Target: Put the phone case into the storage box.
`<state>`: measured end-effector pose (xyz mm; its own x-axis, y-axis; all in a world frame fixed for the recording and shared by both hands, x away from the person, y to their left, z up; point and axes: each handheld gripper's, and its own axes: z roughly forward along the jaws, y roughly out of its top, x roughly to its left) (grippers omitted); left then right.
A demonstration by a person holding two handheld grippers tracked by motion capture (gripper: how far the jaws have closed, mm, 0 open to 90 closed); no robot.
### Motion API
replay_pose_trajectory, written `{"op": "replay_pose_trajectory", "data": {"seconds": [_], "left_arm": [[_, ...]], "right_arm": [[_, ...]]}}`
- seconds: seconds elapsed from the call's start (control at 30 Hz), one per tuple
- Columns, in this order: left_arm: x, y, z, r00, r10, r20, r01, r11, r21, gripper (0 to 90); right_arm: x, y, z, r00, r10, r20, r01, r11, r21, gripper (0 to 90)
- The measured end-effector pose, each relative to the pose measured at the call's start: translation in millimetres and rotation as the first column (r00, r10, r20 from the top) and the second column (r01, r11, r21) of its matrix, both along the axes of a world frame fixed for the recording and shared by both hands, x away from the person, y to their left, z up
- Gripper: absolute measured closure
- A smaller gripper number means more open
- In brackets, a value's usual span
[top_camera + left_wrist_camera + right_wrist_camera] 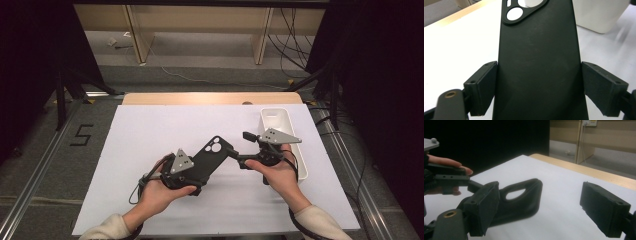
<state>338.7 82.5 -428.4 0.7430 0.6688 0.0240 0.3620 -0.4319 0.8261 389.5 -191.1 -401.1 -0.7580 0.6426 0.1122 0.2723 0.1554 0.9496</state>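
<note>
Black phone case (209, 159): silicone or rubber by the look, camera cutout at its far end, held above the white sheet (150, 150) near mid-table.

Left gripper (197, 176): clamped across the case's near end; in the left gripper view the two pads sit against the case's long edges (537, 62), so the jaws stand wide but are gripping.

Right gripper (239, 151): jaws spread, nothing pressed between them. In the right gripper view one pad (482, 207) lies beside the case's camera end (521, 200), the other pad stands well apart over bare sheet. Whether the near pad touches the case cannot be told.

White tray (285, 140): right of the case, at the sheet's right edge; its inside looks empty as far as visible.

Table edge (210, 98): wooden strip beyond the sheet.

Status, as judged: case is lifted and secured by the left side. Right side appears to be approaching the camera end for a second hold; that grasp is not yet made. Placement, possibly into the tray, remains.
</note>
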Motion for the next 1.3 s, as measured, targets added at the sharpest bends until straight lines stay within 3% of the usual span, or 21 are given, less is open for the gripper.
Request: {"op": "replay_pose_trajectory", "data": {"seconds": [0.43, 0.47, 1.17, 1.3], "left_arm": [[-4.6, -7.6, -1.8, 0.9992, -0.038, 0.012, 0.038, 0.9993, 0.007, 16.9], [-5.4, -8.6, -2.2, 0.9989, -0.046, -0.002, 0.046, 0.9989, -0.006, 16.8], [-6.9, -11.4, -1.5, 0.9982, -0.052, 0.032, 0.052, 0.9987, 0.004, 16.8], [-6.7, -11.8, -2.1, 0.9981, -0.054, 0.031, 0.054, 0.9985, 0.005, 16.7]], "right_arm": [[19.1, 26.1, -10.1, 0.9966, 0.03, -0.077, -0.031, 0.9995, -0.006, 22.9], [20.1, 27.2, -11.1, 0.996, 0.034, -0.082, -0.034, 0.9994, -0.005, 23.5], [25.4, 33.1, -21.2, 0.9803, 0.043, -0.193, -0.039, 0.9989, 0.024, 36.3], [25.4, 32.9, -21.8, 0.9769, 0.05, -0.208, -0.044, 0.9985, 0.031, 42.6]]}}
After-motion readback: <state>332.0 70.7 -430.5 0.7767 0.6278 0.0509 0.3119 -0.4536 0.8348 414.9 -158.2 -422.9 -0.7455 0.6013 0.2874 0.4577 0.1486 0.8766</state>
